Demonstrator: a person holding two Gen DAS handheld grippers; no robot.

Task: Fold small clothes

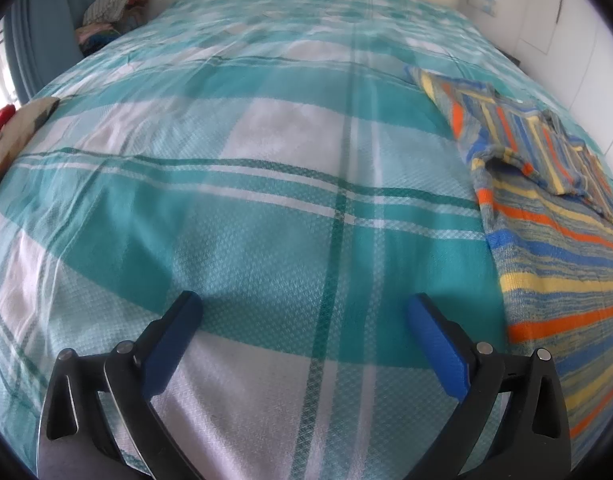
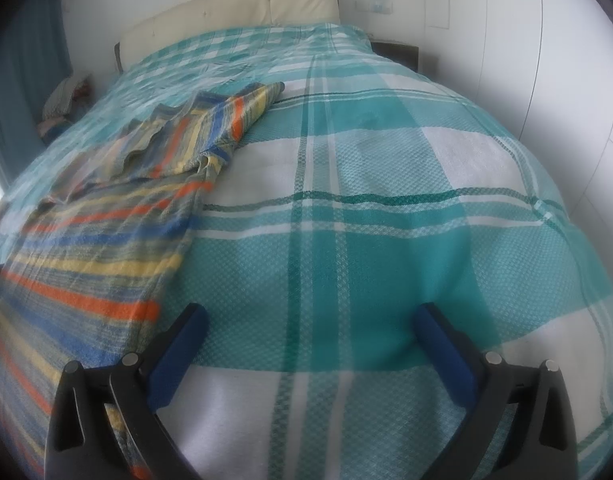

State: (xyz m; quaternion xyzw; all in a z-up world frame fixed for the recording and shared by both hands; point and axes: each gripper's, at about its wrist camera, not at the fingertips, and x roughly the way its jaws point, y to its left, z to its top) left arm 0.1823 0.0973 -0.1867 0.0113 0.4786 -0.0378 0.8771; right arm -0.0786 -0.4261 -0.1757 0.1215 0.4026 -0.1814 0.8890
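Claws, left (image 1: 304,308) and right (image 2: 310,318), gape empty; striped top (image 1: 554,256) (soft, limp) at frame's right wants pinching at its hem.

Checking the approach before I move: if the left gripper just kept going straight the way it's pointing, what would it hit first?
Most likely the bare teal plaid bedspread. The left gripper is open with nothing between its fingers, and the striped garment lies off to its right, outside that line. Depth is hard to judge here.
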